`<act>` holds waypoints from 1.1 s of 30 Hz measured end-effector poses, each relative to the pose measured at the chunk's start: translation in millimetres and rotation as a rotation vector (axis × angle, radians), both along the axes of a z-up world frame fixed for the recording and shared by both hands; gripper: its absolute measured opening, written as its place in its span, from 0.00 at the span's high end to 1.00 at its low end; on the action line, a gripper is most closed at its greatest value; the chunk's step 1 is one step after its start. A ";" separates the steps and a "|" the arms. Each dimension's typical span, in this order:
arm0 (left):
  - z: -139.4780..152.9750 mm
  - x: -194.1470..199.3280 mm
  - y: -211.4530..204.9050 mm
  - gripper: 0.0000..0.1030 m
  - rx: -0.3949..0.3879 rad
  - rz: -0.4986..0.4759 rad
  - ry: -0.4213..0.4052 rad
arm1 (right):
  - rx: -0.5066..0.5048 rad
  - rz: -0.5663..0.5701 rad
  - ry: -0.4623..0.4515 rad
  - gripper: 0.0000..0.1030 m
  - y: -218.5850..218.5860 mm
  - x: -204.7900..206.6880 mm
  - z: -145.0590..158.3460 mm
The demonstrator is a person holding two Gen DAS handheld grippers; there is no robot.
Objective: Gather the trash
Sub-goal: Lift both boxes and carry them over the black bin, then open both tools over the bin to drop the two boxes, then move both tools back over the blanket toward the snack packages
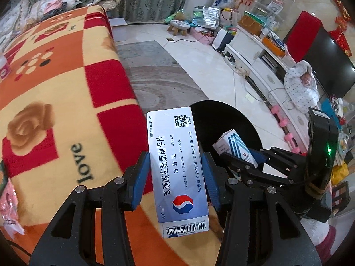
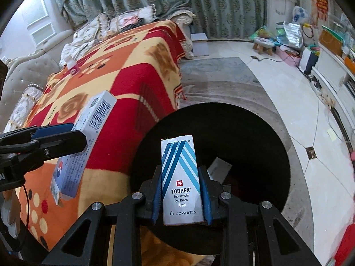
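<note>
My left gripper [image 1: 176, 166] is shut on a long blue-white medicine box [image 1: 177, 168] with Chinese print, held beside the blanket's edge; the box also shows in the right wrist view [image 2: 84, 141]. My right gripper [image 2: 180, 190] is shut on a small Tobrex eye drops box [image 2: 180, 181] and holds it over the black trash bin [image 2: 261, 137]. In the left wrist view the right gripper [image 1: 241, 157] and its box [image 1: 235, 146] hang over the bin [image 1: 221, 115]. A white box [image 2: 218, 169] lies inside the bin.
A red, orange and yellow blanket [image 1: 55, 93] covers the sofa on the left. A pink-labelled bottle [image 2: 72, 65] stands on it. A grey rug [image 2: 221, 75] lies under the bin. A white TV cabinet [image 1: 255, 53] and a small stool [image 1: 179, 27] stand beyond.
</note>
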State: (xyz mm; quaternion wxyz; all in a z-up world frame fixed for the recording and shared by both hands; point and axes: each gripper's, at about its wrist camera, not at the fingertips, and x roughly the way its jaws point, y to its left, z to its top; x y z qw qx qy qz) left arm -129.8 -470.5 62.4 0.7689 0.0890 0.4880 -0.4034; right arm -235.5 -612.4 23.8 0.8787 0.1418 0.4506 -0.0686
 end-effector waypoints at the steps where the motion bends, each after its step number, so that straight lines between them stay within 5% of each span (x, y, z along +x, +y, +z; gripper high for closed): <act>1: -1.2 -0.2 -2.8 0.55 -0.006 -0.003 0.009 | -0.001 -0.005 0.002 0.72 -2.1 -0.4 -0.9; 6: -2.8 0.9 -9.5 0.54 -0.057 -0.019 0.052 | -0.010 -0.033 0.011 0.72 -12.5 -2.4 -3.3; 10: -3.4 2.2 -11.1 0.48 -0.072 -0.012 0.077 | -0.026 -0.066 0.011 0.57 -19.7 -6.0 -2.7; 33: 0.4 10.5 38.4 0.45 -0.032 0.072 0.026 | -0.024 -0.042 0.021 0.56 1.6 -3.4 3.3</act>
